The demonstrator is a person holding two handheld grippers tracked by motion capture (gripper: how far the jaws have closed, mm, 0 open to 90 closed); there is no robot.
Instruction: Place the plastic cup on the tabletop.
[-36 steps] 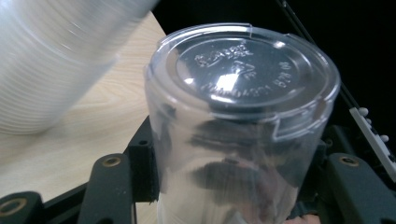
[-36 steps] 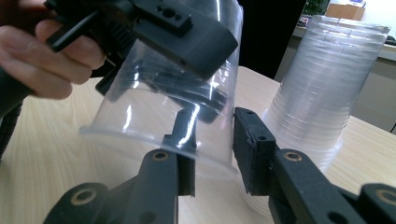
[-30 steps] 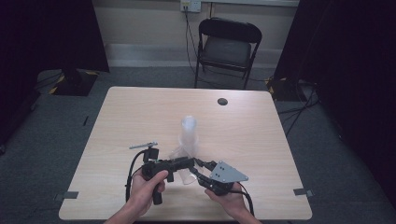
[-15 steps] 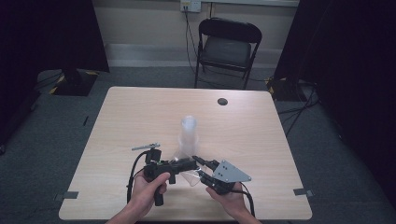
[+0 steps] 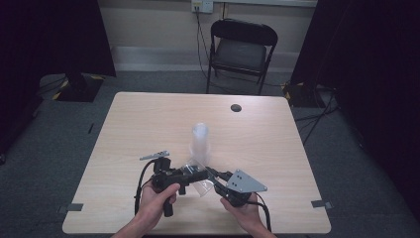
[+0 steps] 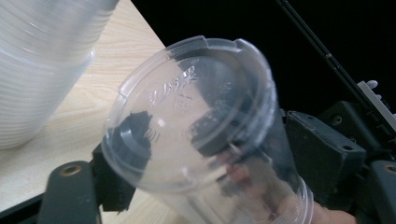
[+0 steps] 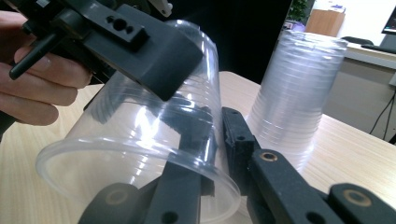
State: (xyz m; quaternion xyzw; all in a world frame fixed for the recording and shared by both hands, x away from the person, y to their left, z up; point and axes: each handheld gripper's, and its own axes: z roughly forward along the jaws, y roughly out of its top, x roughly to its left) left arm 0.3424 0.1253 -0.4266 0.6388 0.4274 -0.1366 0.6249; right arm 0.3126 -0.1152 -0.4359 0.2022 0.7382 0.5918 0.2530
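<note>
One clear cup point(image 5: 198, 177) lying sideways, base leftward

Clear glossy plastic cup point(image 6: 196, 126); matt pale wood-grain table point(image 5: 148, 124).

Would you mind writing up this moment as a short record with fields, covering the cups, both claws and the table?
held item: single clear plastic cup, lying on its side above the table, base toward the left claw's camera
left claw: shut on the single clear plastic cup, jaws across its wall
right claw: shut on the cup's rim, one jaw inside and one outside
stack of clear cups: upside down, just beyond the held cup
table: light wood, round dark grommet near far edge
background: black folding chair behind the table
</note>
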